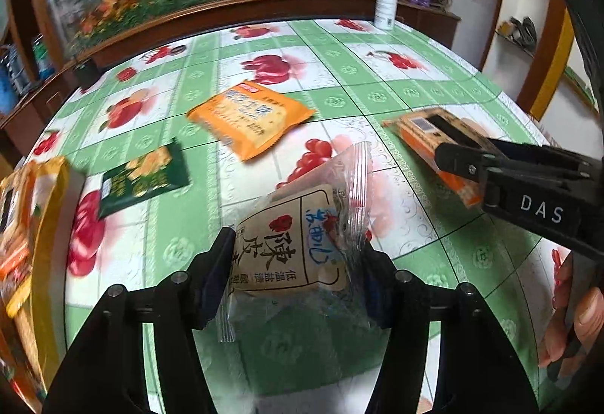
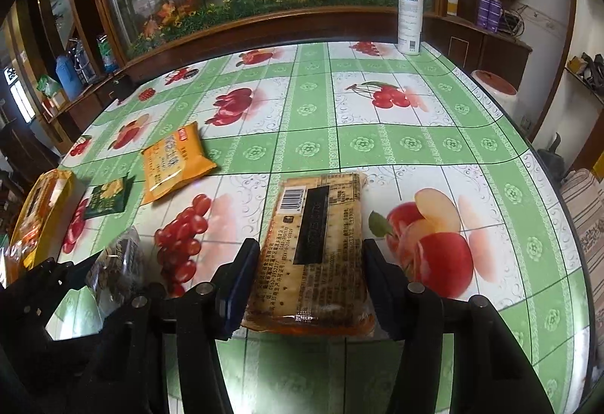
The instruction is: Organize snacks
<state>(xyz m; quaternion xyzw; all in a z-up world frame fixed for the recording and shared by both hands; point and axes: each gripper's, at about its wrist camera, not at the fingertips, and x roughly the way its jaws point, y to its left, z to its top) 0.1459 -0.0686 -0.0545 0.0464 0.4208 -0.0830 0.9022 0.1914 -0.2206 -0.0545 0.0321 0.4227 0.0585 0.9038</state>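
Observation:
My left gripper (image 1: pixel 298 274) is shut on a clear snack packet (image 1: pixel 298 247) with a brown label, one pad against each side. From the right wrist view that packet (image 2: pixel 117 263) shows at the lower left, beside the left gripper's black frame. My right gripper (image 2: pixel 307 285) is shut on a long flat cracker pack (image 2: pixel 317 244), which lies barcode side up on the fruit-print tablecloth (image 2: pixel 377 145). The left wrist view has the cracker pack (image 1: pixel 426 134) at the right, with the right gripper's black body over its near end.
An orange snack packet (image 1: pixel 249 119) and a small dark green one (image 1: pixel 145 179) lie at mid-left. A yellow bag with snacks (image 1: pixel 37 206) stands at the left edge. A white spray bottle (image 2: pixel 409 17) stands at the far right corner. A hand (image 1: pixel 581 319) holds the right gripper.

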